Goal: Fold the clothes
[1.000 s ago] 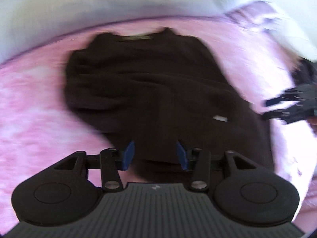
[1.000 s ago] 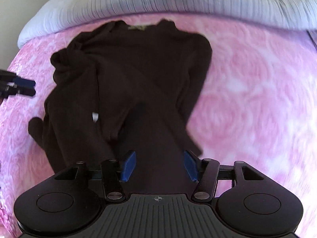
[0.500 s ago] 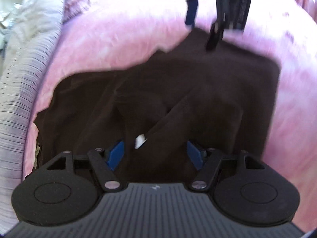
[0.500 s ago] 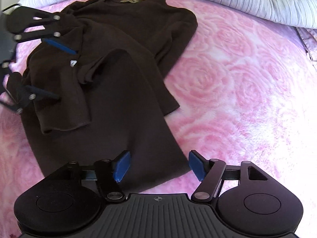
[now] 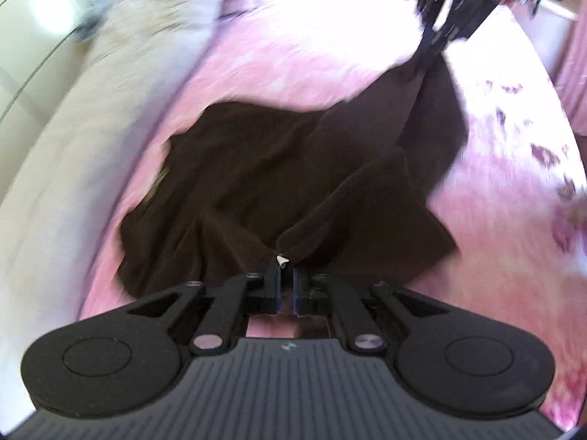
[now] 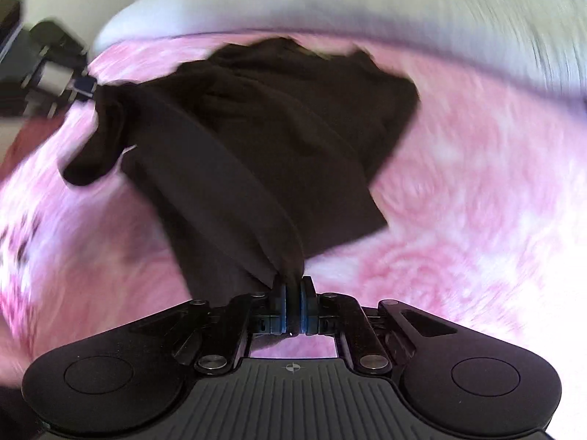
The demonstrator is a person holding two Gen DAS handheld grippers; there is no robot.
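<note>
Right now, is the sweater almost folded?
Not yet. Done: both grippers have a grip. The left gripper pinches the sweater near a small white tag, and the right gripper pinches another edge. In hand: that side is lifted off the pink blanket. Left: laying it over and smoothing; the rest lies rumpled.

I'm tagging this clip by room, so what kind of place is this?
Probably a bedroom: a dark sweater lies on a pink rose-patterned blanket, with a pale striped pillow along the far edge.
</note>
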